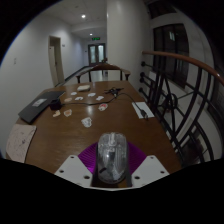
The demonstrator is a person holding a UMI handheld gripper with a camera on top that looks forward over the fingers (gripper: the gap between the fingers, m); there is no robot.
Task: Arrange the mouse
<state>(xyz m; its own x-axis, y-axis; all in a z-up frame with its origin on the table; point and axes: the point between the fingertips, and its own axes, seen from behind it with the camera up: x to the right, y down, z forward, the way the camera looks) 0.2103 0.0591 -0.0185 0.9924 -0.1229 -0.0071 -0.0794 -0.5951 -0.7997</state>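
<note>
A grey computer mouse point(111, 152) sits between my two fingers, its nose pointing away from me. The purple pads point(89, 158) press against both of its sides, so my gripper point(111, 162) is shut on the mouse. It is held over the near end of the long wooden table point(70, 135). I cannot tell whether the mouse's underside touches the table.
On the table are a dark laptop point(40, 106) at the left, a sheet of paper point(20, 140) by the near left edge, a small white object point(87, 122), several small items point(88, 96) farther back and a notepad point(142, 110) at the right. A railing point(185, 100) runs along the right.
</note>
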